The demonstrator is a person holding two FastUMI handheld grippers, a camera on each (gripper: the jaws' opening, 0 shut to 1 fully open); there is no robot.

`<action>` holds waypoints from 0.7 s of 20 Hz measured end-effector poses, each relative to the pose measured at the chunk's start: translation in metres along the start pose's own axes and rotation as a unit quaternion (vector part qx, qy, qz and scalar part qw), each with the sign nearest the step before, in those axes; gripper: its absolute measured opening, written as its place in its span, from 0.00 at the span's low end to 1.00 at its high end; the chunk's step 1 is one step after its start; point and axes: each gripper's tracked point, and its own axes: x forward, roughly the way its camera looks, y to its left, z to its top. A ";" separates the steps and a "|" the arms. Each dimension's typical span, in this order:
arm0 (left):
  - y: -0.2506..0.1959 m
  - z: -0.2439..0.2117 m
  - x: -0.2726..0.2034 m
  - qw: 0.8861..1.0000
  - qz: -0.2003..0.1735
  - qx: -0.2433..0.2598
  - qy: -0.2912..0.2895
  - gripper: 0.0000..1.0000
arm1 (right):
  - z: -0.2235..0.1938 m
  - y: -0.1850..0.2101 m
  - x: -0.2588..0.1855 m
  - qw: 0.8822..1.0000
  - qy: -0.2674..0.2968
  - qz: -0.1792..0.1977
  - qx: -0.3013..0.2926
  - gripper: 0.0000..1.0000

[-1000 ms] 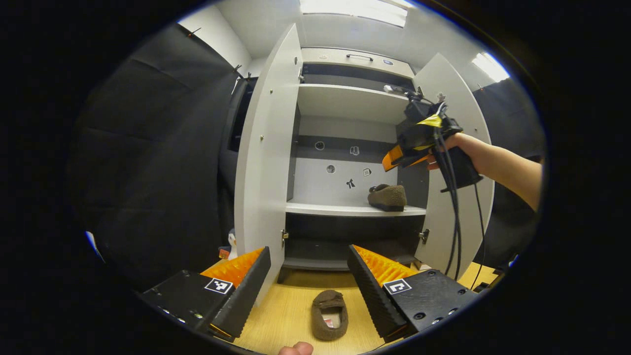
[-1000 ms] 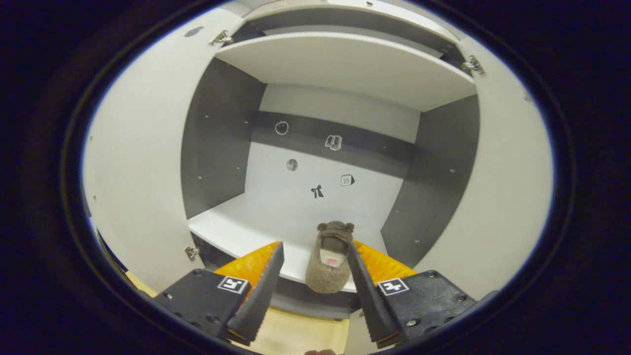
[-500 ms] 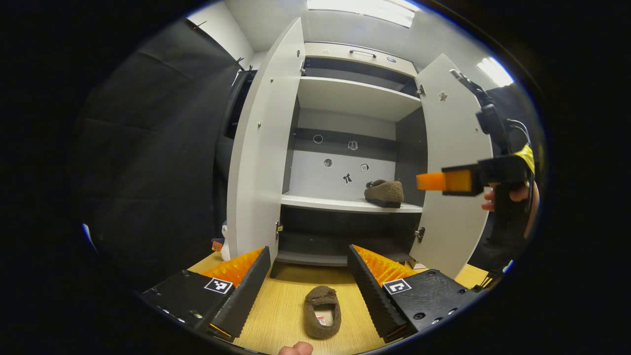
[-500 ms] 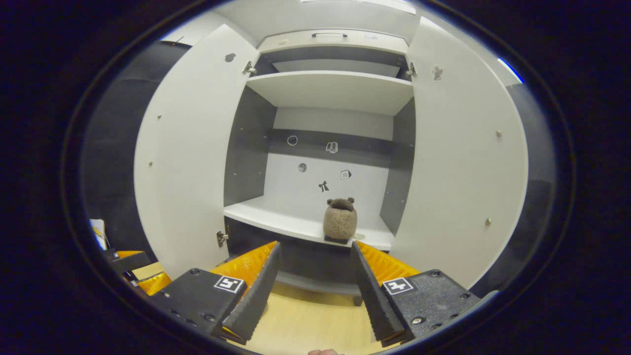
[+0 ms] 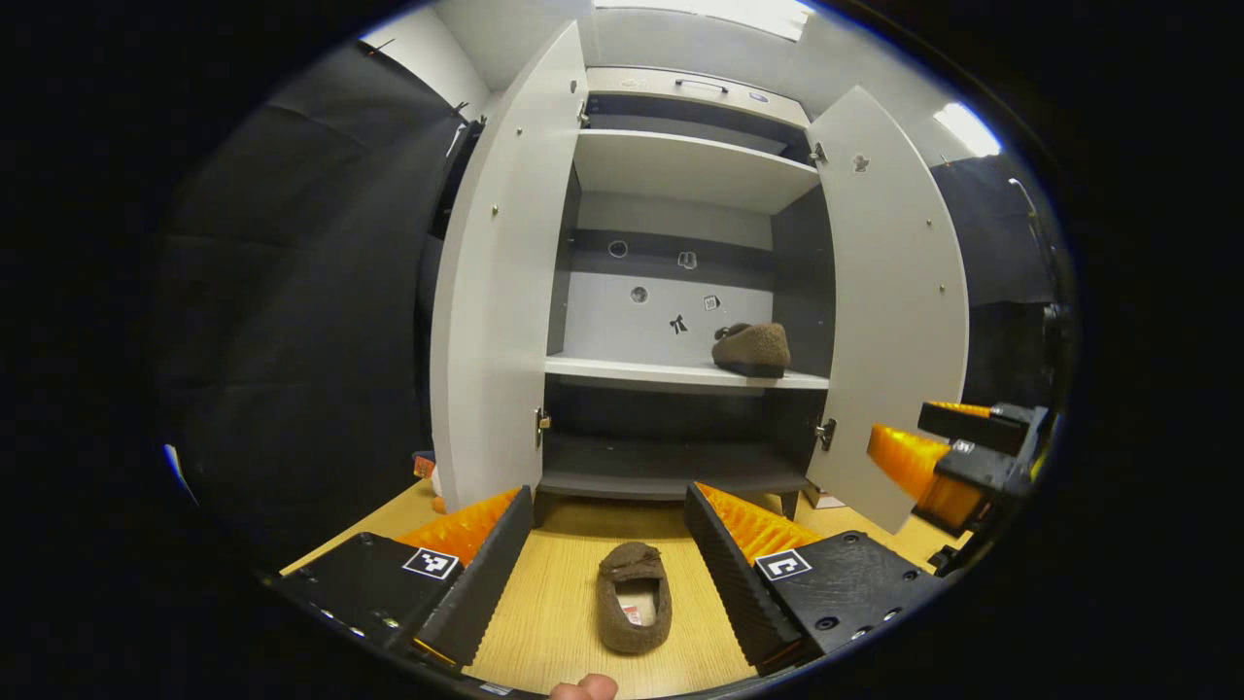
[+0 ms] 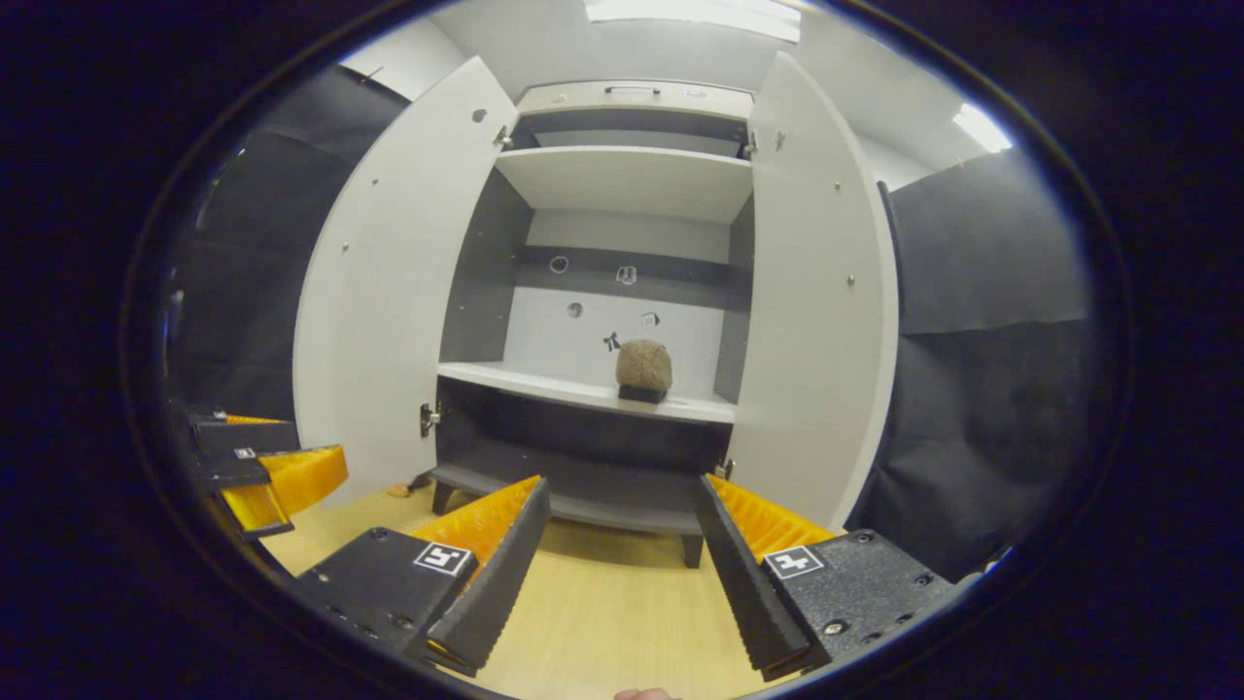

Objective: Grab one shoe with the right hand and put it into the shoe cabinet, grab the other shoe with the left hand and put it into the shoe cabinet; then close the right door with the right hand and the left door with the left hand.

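A: My left gripper [image 5: 607, 559] hangs over the floor [image 5: 554, 622] with its fingers spread wide and nothing between them. The second shoe [image 5: 634, 610] lies right under that gap, low centre of the left gripper view, toe towards the shoe cabinet [image 5: 695, 170].

B: And the first shoe [image 5: 751, 348]?

A: It sits on the middle shelf [image 5: 632, 369], right of centre. In the right gripper view it shows end-on at mid-frame. My right gripper [image 6: 619, 574] is also spread wide and empty, held well back from the cabinet.

B: So how do you take the floor one?

A: I'd drop straight down, straddle the shoe across its width near the opening, and clench only once both fingers are beside its walls. It looks soft, so I expect it to squash; a grip on the toe alone may slip.

B: Anything you can't make out?

A: The shoe's heel runs close to the frame's bottom edge. The lowest cabinet bay is too dark to judge. My right gripper appears at the left view's right edge, partly cut off.
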 end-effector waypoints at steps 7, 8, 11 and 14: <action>-0.034 -0.046 0.019 0.997 -0.045 0.026 0.050 0.95 | -0.036 -0.025 -0.032 0.999 0.039 -0.025 0.004 0.97; -0.042 -0.058 0.024 0.996 -0.057 0.025 0.067 0.95 | -0.034 -0.029 -0.032 0.999 0.040 -0.028 0.007 0.97; -0.064 -0.093 0.037 0.989 -0.092 0.011 0.119 0.95 | -0.032 -0.039 -0.034 0.998 0.039 -0.039 0.013 0.97; -0.076 -0.129 0.051 0.979 -0.112 -0.018 0.171 0.95 | -0.029 -0.048 -0.039 0.998 0.038 -0.049 0.011 0.97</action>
